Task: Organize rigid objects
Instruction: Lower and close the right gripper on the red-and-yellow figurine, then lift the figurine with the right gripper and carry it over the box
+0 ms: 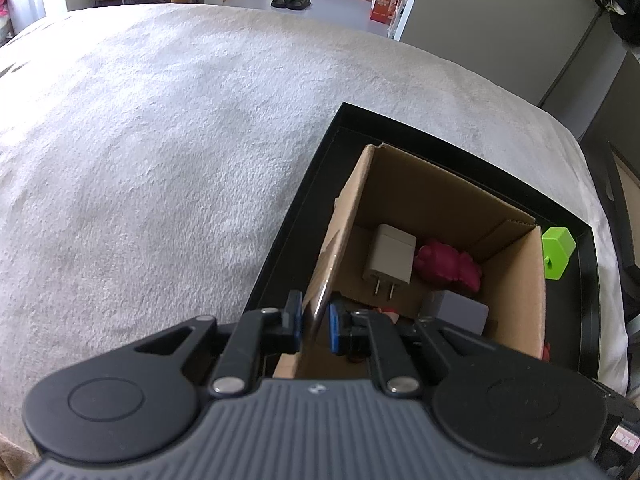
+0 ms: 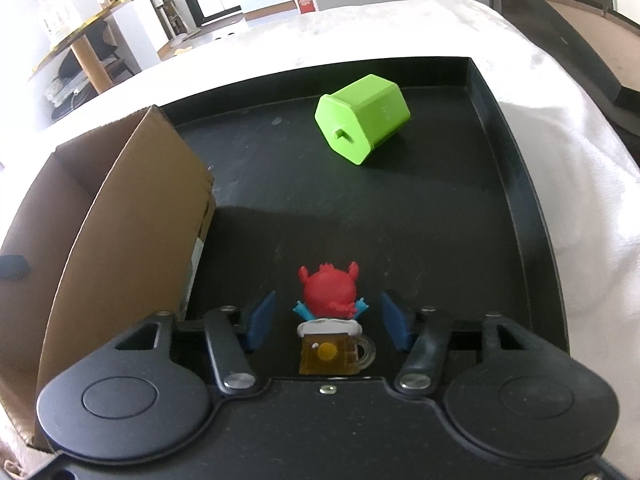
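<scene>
Cardboard box [image 1: 440,216] stands at the left side of a black tray [image 2: 520,184] on a towel-covered bed [image 1: 160,140]. Left gripper [image 1: 314,326] pinches the near-left wall of the box between its blue pads, apparently steadying it. Right gripper [image 2: 328,320] is spread wide, its pads on either side of a small red figure on a beer mug [image 2: 330,320], not touching it.

Progress, judged: partly done. Already inside the box: a white charger [image 1: 390,260], a dark pink toy [image 1: 448,266], a grey block [image 1: 460,314], plus something red at the near edge, too hidden to name. Left on the tray floor: the mug figure at the near side and a green hexagonal piece [image 2: 362,118] lying on its side at the far right, well apart from each other. Likely next: closing on the figure.

Views differ. Left wrist view shows the box contents and the pinch on the wall; the green piece only peeks past the box's right wall. Right wrist view shows the open tray floor, both loose items and the outer box wall, but nothing inside it.
</scene>
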A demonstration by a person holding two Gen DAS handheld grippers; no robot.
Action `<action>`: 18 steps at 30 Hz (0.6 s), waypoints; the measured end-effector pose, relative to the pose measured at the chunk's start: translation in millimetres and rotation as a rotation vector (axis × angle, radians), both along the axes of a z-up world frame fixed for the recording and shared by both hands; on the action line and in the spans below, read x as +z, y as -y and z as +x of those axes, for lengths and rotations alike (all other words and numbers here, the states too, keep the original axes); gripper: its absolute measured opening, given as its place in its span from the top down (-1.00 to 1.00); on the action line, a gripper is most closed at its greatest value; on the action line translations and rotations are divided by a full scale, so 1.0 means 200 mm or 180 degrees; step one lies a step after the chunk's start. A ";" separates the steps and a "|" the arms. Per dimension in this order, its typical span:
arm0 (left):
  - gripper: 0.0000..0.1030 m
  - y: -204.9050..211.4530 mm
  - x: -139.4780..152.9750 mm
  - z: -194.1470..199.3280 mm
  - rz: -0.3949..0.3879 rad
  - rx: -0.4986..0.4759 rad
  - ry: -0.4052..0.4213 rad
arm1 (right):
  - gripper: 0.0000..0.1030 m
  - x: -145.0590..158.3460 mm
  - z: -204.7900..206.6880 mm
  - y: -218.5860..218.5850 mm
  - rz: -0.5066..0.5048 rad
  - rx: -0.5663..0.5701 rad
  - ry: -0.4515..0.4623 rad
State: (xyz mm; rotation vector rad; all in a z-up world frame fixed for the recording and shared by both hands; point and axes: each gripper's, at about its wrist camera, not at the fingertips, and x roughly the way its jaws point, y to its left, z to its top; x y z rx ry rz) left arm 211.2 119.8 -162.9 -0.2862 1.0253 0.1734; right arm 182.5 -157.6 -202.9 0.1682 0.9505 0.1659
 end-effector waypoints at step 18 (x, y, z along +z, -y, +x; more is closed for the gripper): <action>0.76 0.00 0.00 0.00 -0.0009 0.0012 -0.0003 | 0.26 0.11 -0.04 0.04 -0.0023 0.0015 0.0127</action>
